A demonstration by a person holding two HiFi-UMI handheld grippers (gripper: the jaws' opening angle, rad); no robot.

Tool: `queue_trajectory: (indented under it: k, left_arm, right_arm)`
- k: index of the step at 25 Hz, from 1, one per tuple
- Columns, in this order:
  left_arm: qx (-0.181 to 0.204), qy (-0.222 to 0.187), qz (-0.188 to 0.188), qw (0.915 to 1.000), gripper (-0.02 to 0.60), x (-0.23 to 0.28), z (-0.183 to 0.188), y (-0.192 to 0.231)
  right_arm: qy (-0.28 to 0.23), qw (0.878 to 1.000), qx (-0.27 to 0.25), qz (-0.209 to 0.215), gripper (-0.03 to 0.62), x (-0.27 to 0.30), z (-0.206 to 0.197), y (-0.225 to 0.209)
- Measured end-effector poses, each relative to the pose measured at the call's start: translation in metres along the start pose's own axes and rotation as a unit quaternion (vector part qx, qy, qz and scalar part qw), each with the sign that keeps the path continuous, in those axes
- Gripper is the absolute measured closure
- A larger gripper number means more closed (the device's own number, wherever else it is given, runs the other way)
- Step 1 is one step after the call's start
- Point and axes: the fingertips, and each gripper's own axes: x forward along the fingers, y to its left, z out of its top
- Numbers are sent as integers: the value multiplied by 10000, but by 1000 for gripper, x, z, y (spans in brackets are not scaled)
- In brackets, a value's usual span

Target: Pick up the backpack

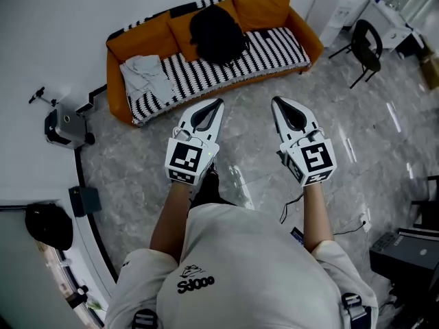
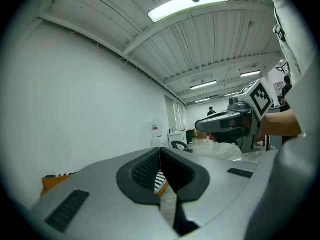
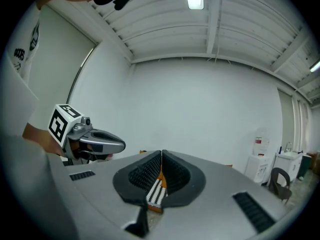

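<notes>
A black backpack (image 1: 217, 33) rests against the cushions of an orange sofa (image 1: 122, 70) with a black-and-white striped cover. My left gripper (image 1: 219, 101) and right gripper (image 1: 274, 100) are held side by side over the marble floor, short of the sofa, both pointing at it. Each one's jaws meet at the tips with nothing between them. In the left gripper view the shut gripper (image 2: 160, 149) fills the lower frame and the right gripper (image 2: 197, 125) shows beside it. In the right gripper view the shut gripper (image 3: 162, 152) hides most of the sofa and the left gripper (image 3: 122, 145) shows at the left.
A grey cloth (image 1: 146, 76) lies on the sofa's left end. A black chair (image 1: 367, 50) and white cabinets (image 1: 384, 19) stand at the far right. A small grey machine (image 1: 65, 127) sits by the left wall. Black cases (image 1: 405, 252) and a cable are at the right.
</notes>
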Motion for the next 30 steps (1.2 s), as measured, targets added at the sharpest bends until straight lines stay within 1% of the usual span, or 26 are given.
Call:
queue_trajectory:
  k: [6, 10, 17, 22, 27, 30]
  left_arm:
    - [-93, 49, 26, 9999, 560, 69, -2, 108]
    - [-126, 72, 6, 9999, 560, 102, -2, 161]
    - [-230, 119, -9, 9997, 560, 136, -11, 221]
    - [-275, 128, -29, 9995, 560, 154, -15, 250]
    - [-313, 143, -52, 9994, 560, 167, -22, 282]
    - [-331, 173, -99, 9993, 558, 172, -28, 301]
  right_arm:
    - [51, 9999, 82, -109, 560, 113, 16, -42]
    - [70, 9998, 118, -148, 560, 168, 27, -62]
    - [178, 9997, 112, -114, 560, 238, 28, -75]
    - [326, 9994, 95, -121, 560, 271, 21, -83]
    - [342, 9993, 122, -118, 560, 307, 26, -81]
    - [384, 9991, 133, -157, 560, 325, 22, -82]
